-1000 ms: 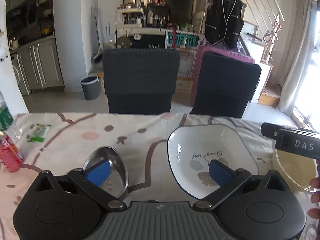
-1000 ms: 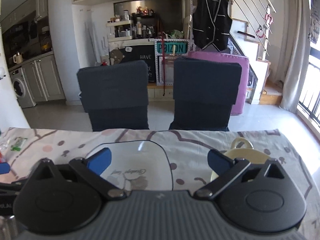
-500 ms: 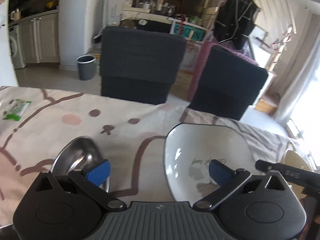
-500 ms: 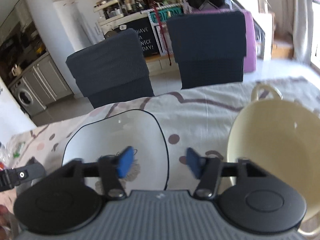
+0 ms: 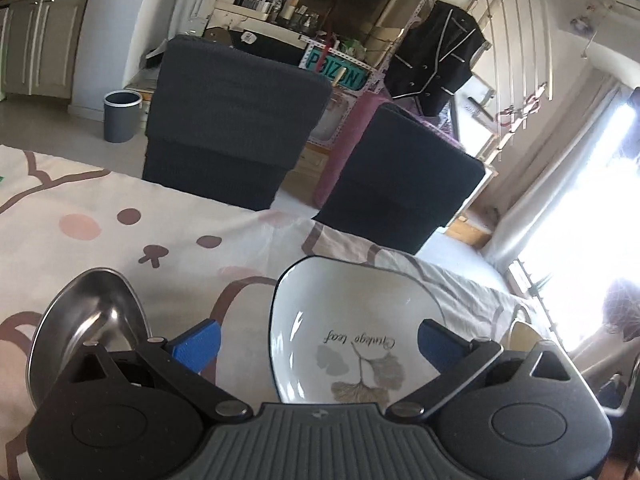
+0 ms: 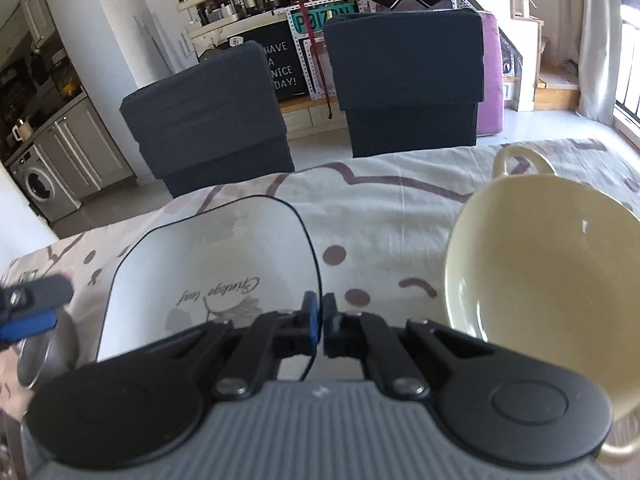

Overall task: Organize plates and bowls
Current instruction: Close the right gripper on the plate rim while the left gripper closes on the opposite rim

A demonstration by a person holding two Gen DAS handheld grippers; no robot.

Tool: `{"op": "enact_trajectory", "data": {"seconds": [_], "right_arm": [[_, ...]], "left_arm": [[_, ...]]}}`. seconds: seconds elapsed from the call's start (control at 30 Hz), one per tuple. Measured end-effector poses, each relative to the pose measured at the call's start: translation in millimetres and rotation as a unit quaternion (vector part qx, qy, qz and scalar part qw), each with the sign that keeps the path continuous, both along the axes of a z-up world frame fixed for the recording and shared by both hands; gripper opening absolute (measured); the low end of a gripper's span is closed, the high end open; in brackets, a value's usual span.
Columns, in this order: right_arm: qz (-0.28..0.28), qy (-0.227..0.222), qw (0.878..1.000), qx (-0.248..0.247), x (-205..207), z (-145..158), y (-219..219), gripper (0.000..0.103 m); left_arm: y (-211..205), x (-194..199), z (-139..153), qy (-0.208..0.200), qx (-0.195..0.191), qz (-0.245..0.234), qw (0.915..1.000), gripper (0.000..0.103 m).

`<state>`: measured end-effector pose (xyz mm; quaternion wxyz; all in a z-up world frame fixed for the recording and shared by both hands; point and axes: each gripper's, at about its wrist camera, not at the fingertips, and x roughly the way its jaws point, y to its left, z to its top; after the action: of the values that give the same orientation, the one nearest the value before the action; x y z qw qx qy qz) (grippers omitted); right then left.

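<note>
White squarish plate (image 6: 208,280) with black rim and leaf print sits mid-table on the patterned tablecloth (image 6: 380,208), toward the near edge. Right gripper (image 6: 319,322) has its blue pads nearly together, pinching the plate's right rim; the thin edge runs between the two pads. Plate looks about level, can't tell if it is lifted off the cloth. Cream bowl (image 6: 540,280) with loop handles is just right of the plate, apart from it, near the table's right edge.

Left gripper (image 5: 318,344) is wide open, holding nothing; its blue pads straddle the plate's (image 5: 352,320) left rim from the near side, left pad over bare cloth between the plate and the steel bowl (image 5: 86,316), right pad over the plate's inside. Contact with the plate can't be told. Steel bowl is left of the plate, close beside it but not touching, near the front edge. In the right wrist view the left gripper's fingers (image 6: 28,322) show at far left, over the steel bowl (image 6: 44,356).

Two dark chairs (image 5: 236,120) stand at the far edge of the table.
</note>
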<state>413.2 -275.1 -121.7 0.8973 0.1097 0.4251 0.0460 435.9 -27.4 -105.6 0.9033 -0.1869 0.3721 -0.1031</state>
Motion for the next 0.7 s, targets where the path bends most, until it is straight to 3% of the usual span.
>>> {"op": "enact_trajectory", "data": {"seconds": [0.07,0.13,0.17,0.3,0.53,0.6,0.7], "right_arm": [[0.016,0.006,1.0,-0.004,-8,2,3,0.003],[0.037,0.012,0.999,-0.008,-12,3,5,0.003],[0.043,0.015,0.999,-0.009,-13,4,6,0.003],[0.041,0.007,0.999,0.002,-5,7,5,0.002],[0.017,0.012,0.999,0.036,18,-7,6,0.007],[0.011,0.008,0.999,0.037,21,-10,9,0.007],[0.003,0.01,0.999,0.046,26,-16,9,0.007]], "left_arm": [[5,3,0,0.004,-0.016,0.002,0.9999,0.101],[10,7,-2,0.013,-0.026,0.002,0.9996,0.093],[10,10,-3,0.017,-0.025,-0.002,0.9996,0.083],[10,16,-10,0.028,0.005,-0.005,0.9996,0.062],[10,26,-26,0.048,0.045,-0.027,0.9974,0.035],[8,29,-31,0.052,0.056,-0.037,0.9964,0.021],[8,31,-38,0.051,0.055,-0.038,0.9965,0.017]]}}
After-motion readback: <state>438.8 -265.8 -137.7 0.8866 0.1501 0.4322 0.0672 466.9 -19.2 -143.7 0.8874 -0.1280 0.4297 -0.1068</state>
